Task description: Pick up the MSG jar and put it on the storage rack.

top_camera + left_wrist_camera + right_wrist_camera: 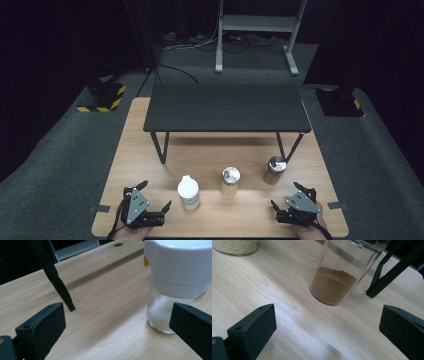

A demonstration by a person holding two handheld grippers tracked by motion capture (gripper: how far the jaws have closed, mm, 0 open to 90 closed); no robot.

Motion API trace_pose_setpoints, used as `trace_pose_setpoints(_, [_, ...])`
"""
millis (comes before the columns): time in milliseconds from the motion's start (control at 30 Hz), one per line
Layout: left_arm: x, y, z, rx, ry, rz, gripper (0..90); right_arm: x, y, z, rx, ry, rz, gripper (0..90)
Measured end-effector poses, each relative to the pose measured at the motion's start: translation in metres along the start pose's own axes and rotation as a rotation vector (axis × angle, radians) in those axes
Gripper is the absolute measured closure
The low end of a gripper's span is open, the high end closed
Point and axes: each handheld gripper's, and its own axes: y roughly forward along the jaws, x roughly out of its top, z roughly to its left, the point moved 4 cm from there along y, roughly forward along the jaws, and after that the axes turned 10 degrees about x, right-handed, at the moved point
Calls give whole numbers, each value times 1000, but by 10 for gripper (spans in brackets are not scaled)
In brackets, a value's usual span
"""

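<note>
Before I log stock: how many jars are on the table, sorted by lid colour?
White lid: 1, the jar by the left claw.
Silver lid: 2, the middle jar and the brown-powder jar ahead of the right claw.
Total: 3 jars.

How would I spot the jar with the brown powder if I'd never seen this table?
Find the wooden table with a small black shelf. Three jars stand before it; take the one by the shelf's right-hand leg. This brown-powder jar has clear glass and a shiny lid, unlike the white-capped jar.
</note>
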Motion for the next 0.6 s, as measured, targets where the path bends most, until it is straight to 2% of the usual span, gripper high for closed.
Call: trace_pose_setpoints(600, [25,-12,-9,-45,-29,-89,5,0,1,1,3,-10,6,1])
